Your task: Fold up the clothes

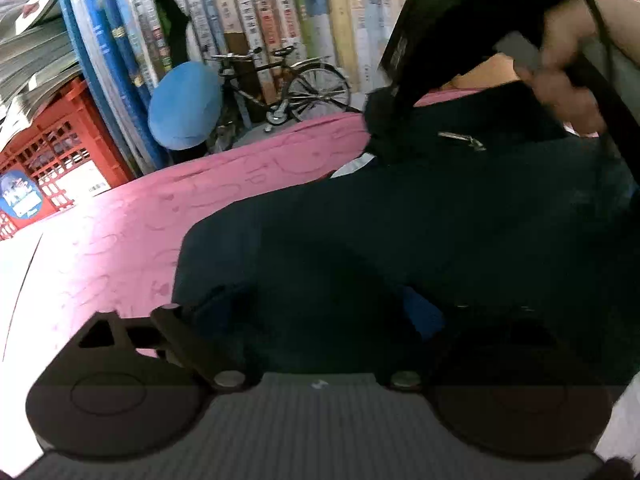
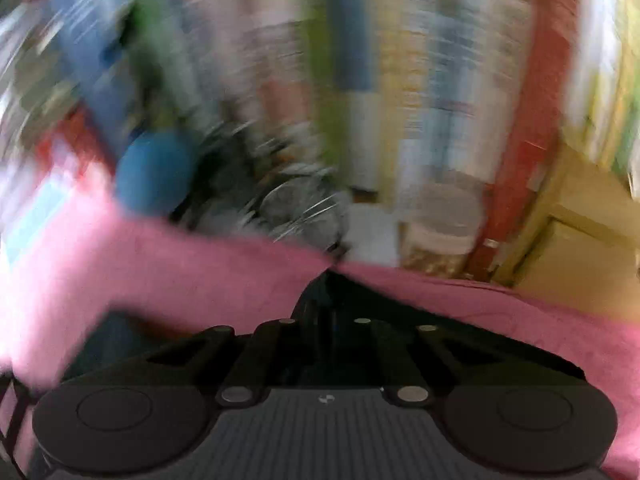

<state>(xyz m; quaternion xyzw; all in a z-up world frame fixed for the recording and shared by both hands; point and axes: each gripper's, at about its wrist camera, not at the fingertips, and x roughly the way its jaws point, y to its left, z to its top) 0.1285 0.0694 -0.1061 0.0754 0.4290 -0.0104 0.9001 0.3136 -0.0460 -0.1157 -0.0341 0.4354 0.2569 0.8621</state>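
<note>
A dark navy garment point(image 1: 360, 232) with a metal zipper pull point(image 1: 460, 138) lies spread on a pink sheet point(image 1: 160, 208). My left gripper point(image 1: 332, 316) hovers low over its near part, jaws wide open, nothing pinched; its right finger is lost against the dark cloth. At the garment's far edge a person's hand point(image 1: 568, 80) holds my right gripper point(image 1: 380, 136), its tip down on cloth that rises toward it. The right wrist view is badly blurred. There my right gripper point(image 2: 326, 304) has its fingers together with dark cloth at the tips, over the pink sheet point(image 2: 180, 264).
Past the sheet's far edge stand a small model bicycle point(image 1: 288, 88), a blue round cushion point(image 1: 186, 106) and a wall of upright books point(image 1: 280, 8). A red crate point(image 1: 60, 148) under stacked magazines point(image 1: 32, 60) sits at the left. A cardboard box point(image 2: 580, 248) is at the right.
</note>
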